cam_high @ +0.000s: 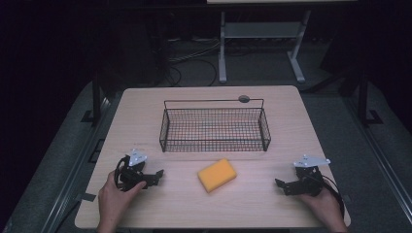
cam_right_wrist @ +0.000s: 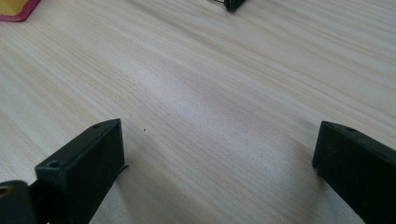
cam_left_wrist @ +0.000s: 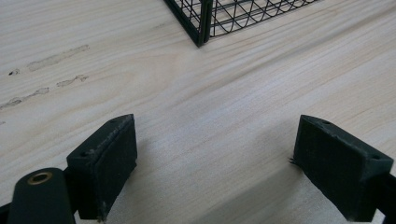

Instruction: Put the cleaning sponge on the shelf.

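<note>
So, nothing with readable writing anywhere on this setup, no brand or label on either tool, the basket or the sponge. Going left to right: the left gripper [cam_high: 156,175] sits on the near left part of the light wood table [cam_high: 145,104], held by the person's left hand [cam_high: 116,196], and its jaws are spread wide with only bare tabletop between them in the left gripper view. Behind the middle of the table stands a black wire basket [cam_high: 215,130], rectangular with a tall handle bar along the back, and it looks empty, just the wood grain showing through the mesh. Just in front of it, between the two tools and well apart from both, lies the yellow sponge [cam_high: 217,174], a plain rounded block turned at a slight angle, flat on the table. Over on the near right, the right gripper [cam_high: 281,185] rests in the right hand [cam_high: 324,204], jaws also spread wide over bare wood, pinching nothing.
</note>
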